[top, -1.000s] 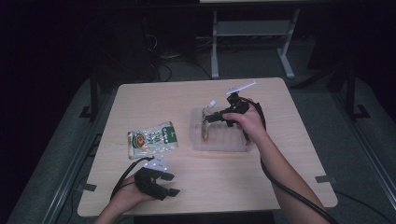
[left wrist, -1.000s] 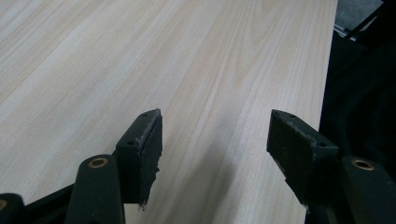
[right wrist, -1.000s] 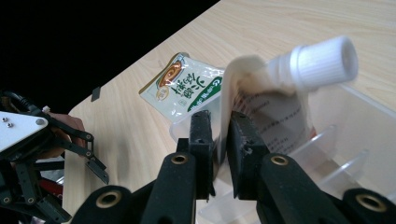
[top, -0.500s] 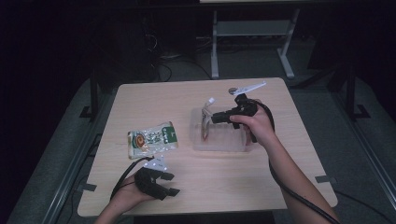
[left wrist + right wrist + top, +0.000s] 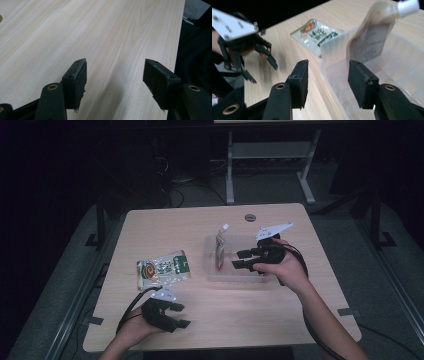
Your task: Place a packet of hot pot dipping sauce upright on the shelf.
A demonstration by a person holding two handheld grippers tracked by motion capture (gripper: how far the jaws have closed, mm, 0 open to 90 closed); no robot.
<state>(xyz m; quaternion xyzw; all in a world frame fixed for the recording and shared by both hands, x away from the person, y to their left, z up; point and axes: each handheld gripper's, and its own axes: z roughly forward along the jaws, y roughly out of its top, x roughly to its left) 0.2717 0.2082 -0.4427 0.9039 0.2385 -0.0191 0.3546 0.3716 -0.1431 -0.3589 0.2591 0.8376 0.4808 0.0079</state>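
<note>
Right gripper point(image 5: 239, 259) sits over the clear plastic bin point(image 5: 212, 270) right of centre on the wooden surface point(image 5: 165, 222). Its fingers point(image 5: 300, 80) have just been opening and now stand apart with nothing pressed between them. The spouted pouch point(image 5: 220, 246) stands nearly upright inside the bin against its left wall, white cap on top, just ahead of the right gripper and clear of its pads. In the right gripper view the pouch point(image 5: 372, 35) leans over the bin's near wall point(image 5: 332, 50), with the gap between the fingers facing that wall. A flat green-and-white snack packet point(image 5: 164, 268) lies on the surface left of the bin, apart from it. Left gripper point(image 5: 179, 315) rests low at the near edge of the surface, below the packet and well apart from the bin. Its fingers point(image 5: 78, 80) are apart, with only bare wood point(image 5: 105, 37) between them. In the right gripper view the left gripper point(image 5: 262, 66) shows blurred, farther off.
</note>
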